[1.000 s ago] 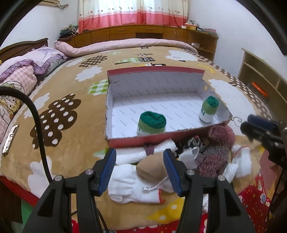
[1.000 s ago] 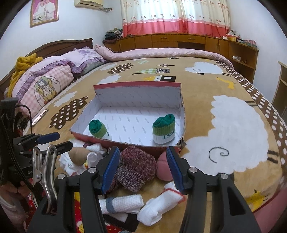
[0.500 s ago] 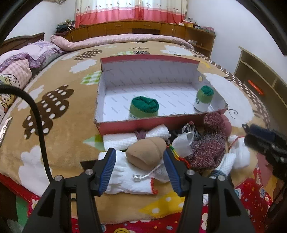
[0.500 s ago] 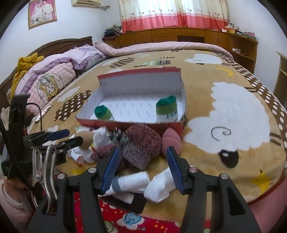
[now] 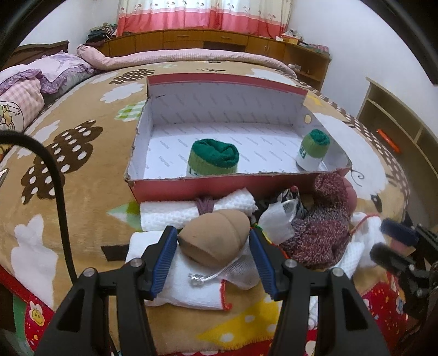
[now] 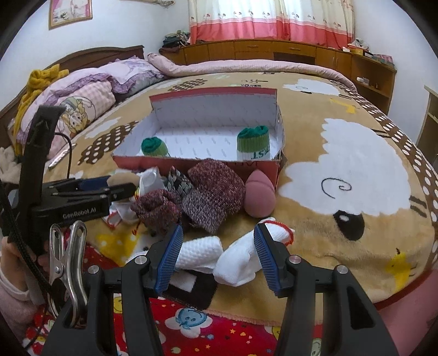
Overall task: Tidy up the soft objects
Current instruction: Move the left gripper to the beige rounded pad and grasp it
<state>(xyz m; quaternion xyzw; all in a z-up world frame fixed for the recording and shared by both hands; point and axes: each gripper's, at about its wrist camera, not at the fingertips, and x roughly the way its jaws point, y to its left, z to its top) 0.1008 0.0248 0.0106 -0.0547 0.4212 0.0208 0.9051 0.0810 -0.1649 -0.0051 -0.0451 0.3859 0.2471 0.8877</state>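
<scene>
Left tool (image 5: pixel 213 245): jaws spread, blue pads (image 5: pixel 164 257) level, pointing forward and slightly down. Right tool (image 6: pixel 217 250): same pose, jaws spread wide, nothing gripped. Left tool also visible side-on at left edge of right wrist view, hand (image 6: pixel 11 263) on its handle.

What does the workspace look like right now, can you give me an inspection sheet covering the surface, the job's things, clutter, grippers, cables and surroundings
Surface: bed with a tan cartoon blanket.
Job's things: open red box holding two green sock rolls; in front of it a tan sponge on a white glove, a tied white towel roll, maroon knit socks, a pink sponge, white socks.
Clutter: clear plastic wrapper.
Grippers: left gripper open, straddling the tan sponge; right gripper open over the white socks.
Cables: black cable left of the left gripper.
Surroundings: pillows, wooden cabinets, pink curtains.
</scene>
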